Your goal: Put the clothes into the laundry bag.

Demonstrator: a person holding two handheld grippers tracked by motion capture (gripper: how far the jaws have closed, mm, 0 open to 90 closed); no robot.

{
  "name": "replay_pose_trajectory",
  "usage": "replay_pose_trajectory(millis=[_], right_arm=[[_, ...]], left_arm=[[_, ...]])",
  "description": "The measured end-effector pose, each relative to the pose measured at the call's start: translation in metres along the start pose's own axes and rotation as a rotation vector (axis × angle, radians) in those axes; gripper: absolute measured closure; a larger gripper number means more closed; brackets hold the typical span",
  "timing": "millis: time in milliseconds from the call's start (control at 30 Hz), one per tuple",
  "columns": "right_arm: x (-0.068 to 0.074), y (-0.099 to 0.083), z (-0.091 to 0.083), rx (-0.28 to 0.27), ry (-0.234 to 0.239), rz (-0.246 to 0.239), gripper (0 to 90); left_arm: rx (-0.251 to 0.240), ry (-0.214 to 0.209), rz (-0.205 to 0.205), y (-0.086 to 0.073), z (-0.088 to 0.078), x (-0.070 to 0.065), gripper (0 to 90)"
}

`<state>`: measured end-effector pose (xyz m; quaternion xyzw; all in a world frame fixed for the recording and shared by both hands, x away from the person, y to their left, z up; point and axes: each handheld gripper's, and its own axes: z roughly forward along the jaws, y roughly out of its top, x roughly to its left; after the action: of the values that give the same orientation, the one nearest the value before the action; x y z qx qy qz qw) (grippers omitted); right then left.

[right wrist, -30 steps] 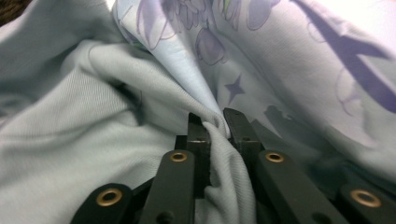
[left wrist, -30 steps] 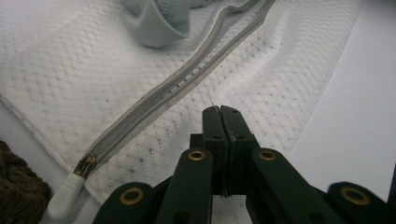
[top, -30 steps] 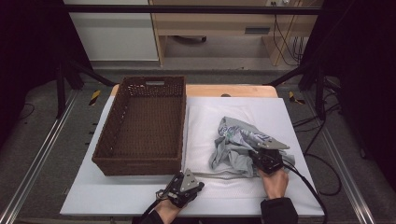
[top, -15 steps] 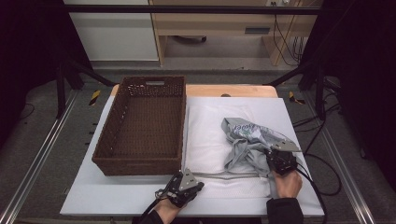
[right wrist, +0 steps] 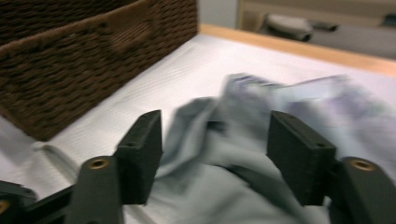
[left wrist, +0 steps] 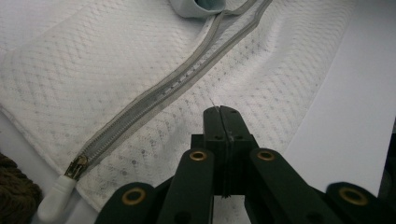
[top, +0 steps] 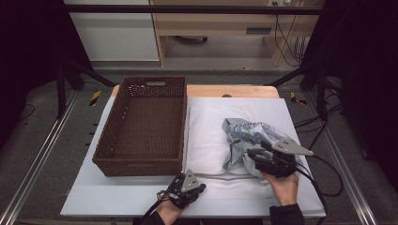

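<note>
I see a brown wicker basket [top: 141, 129] at nine o'clock on the white table [top: 94, 197], with a wooden cabinet [top: 225, 28] on the floor at twelve o'clock.

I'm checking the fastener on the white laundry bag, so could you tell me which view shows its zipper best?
The left gripper view: the zipper runs across the white mesh bag down to its pull tab. The high view shows it as a thin grey line; the right gripper view catches one blurred end.

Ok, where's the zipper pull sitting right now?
In the left gripper view the zipper pull lies at the lower left on the white quilted cloth, at the near end of the grey zipper, beside the wicker basket.
</note>
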<state>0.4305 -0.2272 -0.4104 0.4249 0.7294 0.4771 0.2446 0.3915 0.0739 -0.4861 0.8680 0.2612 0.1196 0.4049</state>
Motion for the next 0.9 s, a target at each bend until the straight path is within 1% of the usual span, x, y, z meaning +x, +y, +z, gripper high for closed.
replay_pose_trajectory(millis=[33, 67, 100, 133, 167, 200, 267, 333, 367, 400, 433, 467, 500, 533, 567, 600, 633, 667, 733, 800, 833, 867, 900], right_arm=[[0.004, -0.002, 0.009, 0.011, 0.010, -0.002, 30.0], [0.007, -0.006, 0.019, 0.027, 0.011, 0.007, 27.0], [0.008, -0.010, 0.029, 0.049, 0.016, 0.012, 25.8], [0.008, -0.015, 0.040, 0.071, 0.011, 0.012, 24.7], [0.008, -0.021, 0.049, 0.110, -0.020, 0.010, 23.1], [0.008, -0.026, 0.058, 0.146, -0.035, 0.008, 23.1], [0.009, -0.035, 0.070, 0.195, -0.051, 0.005, 25.1], [0.009, -0.040, 0.077, 0.214, -0.068, -0.002, 28.4], [0.009, -0.043, 0.079, 0.217, -0.078, -0.028, 32.3], [0.009, -0.044, 0.080, 0.224, -0.087, -0.045, 36.4], [0.009, -0.044, 0.079, 0.228, -0.094, -0.051, 41.5], [0.008, -0.044, 0.078, 0.231, -0.101, -0.043, 46.0], [0.006, -0.045, 0.078, 0.229, -0.104, -0.042, 55.3], [0.004, -0.045, 0.076, 0.230, -0.111, -0.025, 64.7], [0.002, -0.045, 0.075, 0.235, -0.117, -0.021, 71.2], [0.000, -0.044, 0.074, 0.239, -0.125, -0.023, 74.7], [0.000, -0.043, 0.073, 0.245, -0.129, -0.011, 75.9], [0.000, -0.041, 0.071, 0.243, -0.128, -0.010, 76.5], [-0.001, -0.035, 0.063, 0.225, -0.143, -0.016, 76.6], [-0.003, -0.028, 0.051, 0.177, -0.176, -0.028, 76.6], [-0.005, -0.023, 0.041, 0.140, -0.215, -0.039, 76.6], [-0.008, -0.020, 0.035, 0.121, -0.241, -0.043, 76.5], [-0.010, -0.018, 0.031, 0.115, -0.259, -0.042, 76.3]], left_arm=[[-0.001, -0.001, -0.003, 0.000, 0.000, 0.000, 89.4], [-0.001, -0.001, -0.005, 0.000, 0.000, 0.000, 89.4], [-0.001, -0.001, -0.005, 0.000, 0.000, 0.000, 89.4], [-0.001, -0.001, -0.005, 0.000, 0.001, 0.000, 89.4], [-0.001, -0.001, -0.006, 0.000, 0.001, 0.000, 89.4], [-0.001, -0.001, -0.006, 0.000, 0.001, 0.000, 89.4], [-0.001, -0.001, -0.007, 0.000, 0.001, 0.001, 89.4], [-0.001, 0.002, -0.006, 0.000, 0.001, 0.000, 89.4], [-0.001, 0.005, -0.005, 0.000, 0.001, 0.000, 89.4], [-0.001, 0.007, -0.003, 0.000, 0.001, -0.001, 89.4], [-0.001, 0.008, -0.002, 0.000, 0.001, -0.001, 89.4], [-0.001, 0.008, -0.002, 0.000, 0.001, -0.001, 89.4], [0.000, 0.008, -0.001, 0.000, 0.001, -0.001, 89.4], [0.001, 0.007, -0.002, 0.000, 0.001, -0.001, 89.4], [0.001, 0.008, -0.001, 0.000, 0.001, -0.001, 89.4], [0.001, 0.008, 0.000, 0.000, 0.001, -0.001, 89.4], [0.001, 0.008, 0.002, 0.000, 0.001, 0.000, 89.4], [0.001, 0.008, 0.003, 0.000, 0.001, 0.000, 89.4], [0.002, 0.009, 0.004, 0.000, 0.000, 0.000, 89.4], [0.002, 0.006, 0.002, 0.000, 0.000, 0.000, 89.4], [0.002, 0.007, 0.001, 0.000, 0.000, 0.000, 89.4], [0.002, 0.007, 0.001, 0.000, 0.000, 0.000, 89.3], [0.002, 0.010, 0.002, 0.000, 0.000, 0.000, 89.4]])
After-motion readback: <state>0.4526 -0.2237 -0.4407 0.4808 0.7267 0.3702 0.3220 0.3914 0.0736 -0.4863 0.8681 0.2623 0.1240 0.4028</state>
